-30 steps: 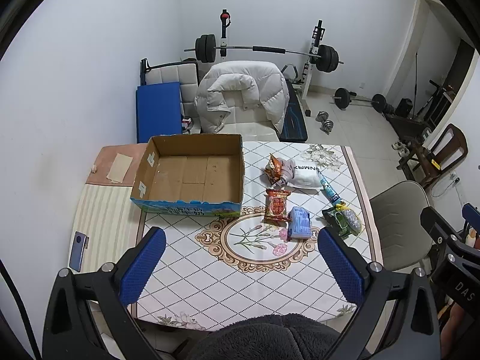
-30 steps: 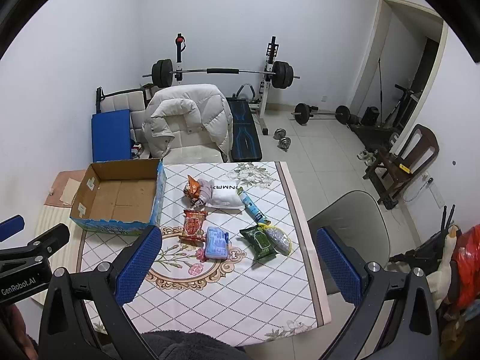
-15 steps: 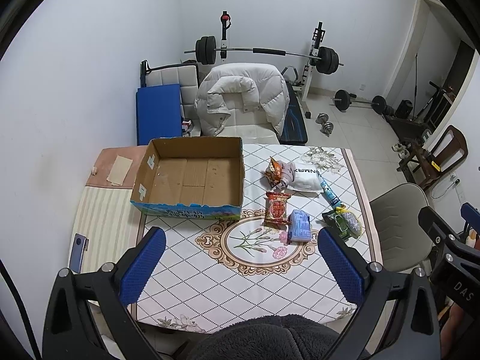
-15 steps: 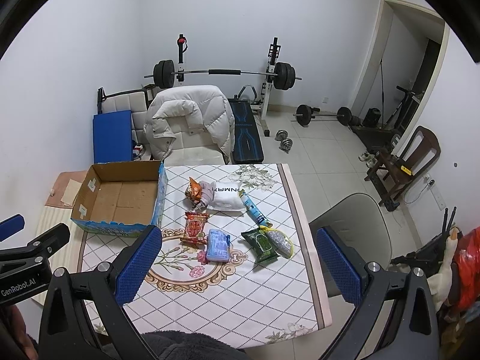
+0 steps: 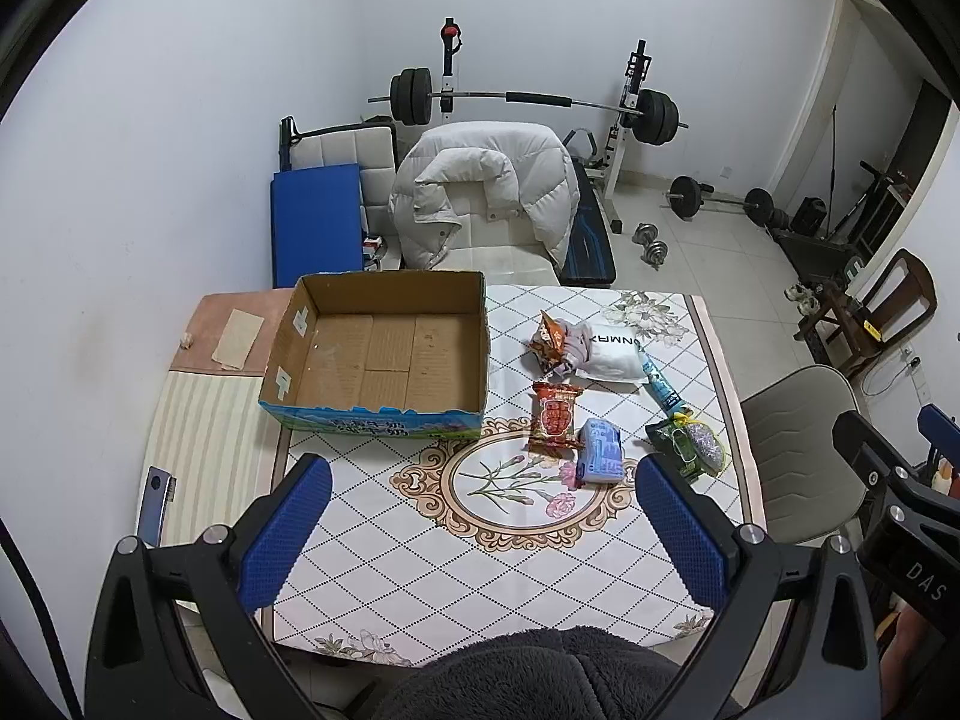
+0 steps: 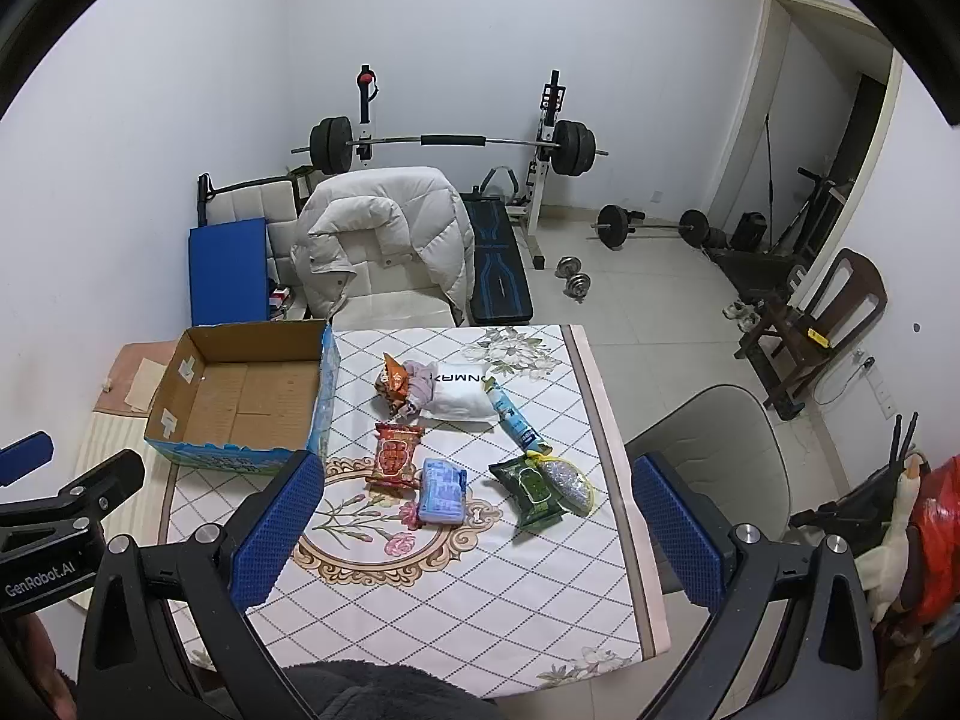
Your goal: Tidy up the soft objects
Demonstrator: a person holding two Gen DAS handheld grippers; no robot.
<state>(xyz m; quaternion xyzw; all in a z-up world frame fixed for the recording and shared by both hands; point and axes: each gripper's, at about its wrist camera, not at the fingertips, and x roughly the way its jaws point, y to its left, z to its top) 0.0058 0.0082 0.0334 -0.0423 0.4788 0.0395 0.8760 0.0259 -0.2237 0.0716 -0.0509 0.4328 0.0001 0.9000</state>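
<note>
Both the left gripper (image 5: 483, 525) and the right gripper (image 6: 477, 525) hung above the near edge of the patterned tablecloth-covered table (image 5: 420, 546), jaws spread wide and holding nothing. The open brown cardboard box (image 5: 384, 354) sat at the table's far left. Just right of it lay the soft items: an orange snack bag (image 6: 393, 387), a white pouch (image 6: 462, 399), a red packet (image 6: 393, 456), a blue tissue pack (image 6: 443, 492) and a green packet (image 6: 531, 489).

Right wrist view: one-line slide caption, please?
Open right gripper above soft packets beside an empty cardboard box.
</note>
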